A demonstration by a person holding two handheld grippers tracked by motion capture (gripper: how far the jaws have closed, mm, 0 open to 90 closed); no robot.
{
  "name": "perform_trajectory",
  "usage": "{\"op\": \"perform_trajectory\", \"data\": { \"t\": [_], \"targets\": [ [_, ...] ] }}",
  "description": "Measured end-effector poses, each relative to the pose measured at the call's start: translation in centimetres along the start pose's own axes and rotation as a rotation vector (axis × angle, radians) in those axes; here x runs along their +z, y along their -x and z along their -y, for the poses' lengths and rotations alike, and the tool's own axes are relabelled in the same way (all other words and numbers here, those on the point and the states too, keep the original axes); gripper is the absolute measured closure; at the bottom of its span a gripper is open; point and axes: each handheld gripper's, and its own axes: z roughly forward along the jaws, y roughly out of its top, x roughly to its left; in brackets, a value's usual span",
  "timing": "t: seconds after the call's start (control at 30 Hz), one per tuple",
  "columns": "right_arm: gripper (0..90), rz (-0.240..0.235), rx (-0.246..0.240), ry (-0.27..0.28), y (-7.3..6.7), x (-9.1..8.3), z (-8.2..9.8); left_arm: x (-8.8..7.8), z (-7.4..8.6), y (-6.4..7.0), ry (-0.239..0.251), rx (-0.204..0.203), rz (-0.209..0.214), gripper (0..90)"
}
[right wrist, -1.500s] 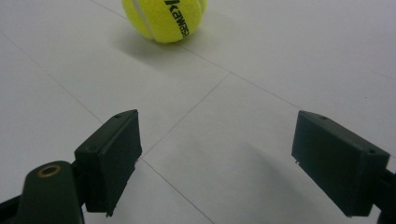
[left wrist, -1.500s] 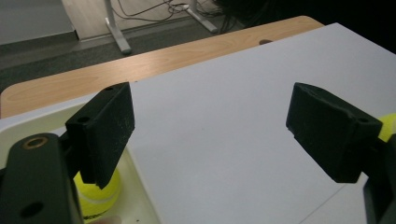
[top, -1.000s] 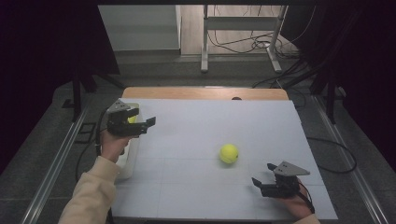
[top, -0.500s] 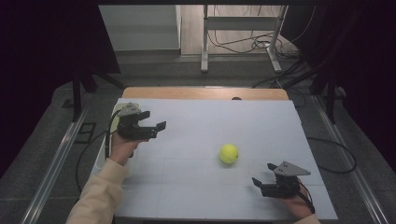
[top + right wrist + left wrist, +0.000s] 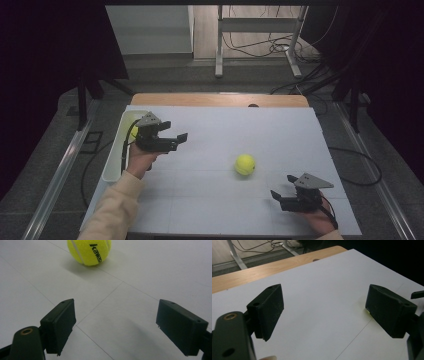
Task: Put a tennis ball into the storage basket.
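Jaws apart on two grippers (image 5: 174,140) (image 5: 283,197); one tennis ball (image 5: 245,164).

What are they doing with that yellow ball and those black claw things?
A person sits at a white table with a black claw tool in each hand. A yellow tennis ball lies loose in the middle, and nothing touches it. The right gripper rests low near the ball, jaws open and pointing at it. The left gripper is held up beside a white bin at the table's left edge, open and empty too.
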Motion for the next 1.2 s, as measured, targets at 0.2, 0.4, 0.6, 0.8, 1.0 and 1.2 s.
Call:
{"op": "perform_trajectory", "data": {
  "t": [0.2,0.4,0.6,0.8,1.0,1.2],
  "targets": [
    [16.3,0.001,0.001,-0.001,0.0,-0.1,0.0,0.6,-0.1,0.6,-0.002,0.005,0.024,16.0],
    [16.3,0.001,0.003,-0.001,0.0,-0.1,0.0,1.4,-0.2,1.3,-0.012,0.017,0.045,16.0],
    [16.3,0.002,0.004,-0.002,0.0,-0.1,0.0,1.8,-0.2,1.9,-0.018,0.03,0.062,16.0],
    [16.3,0.004,0.007,0.004,0.1,-0.2,0.1,2.5,-0.1,2.5,-0.024,0.036,0.083,16.0],
    [16.3,0.007,0.005,0.002,0.1,-0.3,0.1,3.1,0.2,3.1,-0.038,0.044,0.099,15.9],
    [16.3,0.008,0.005,0.002,0.0,-0.2,0.1,3.6,0.3,3.5,-0.049,0.057,0.109,15.7]
  ]
}}
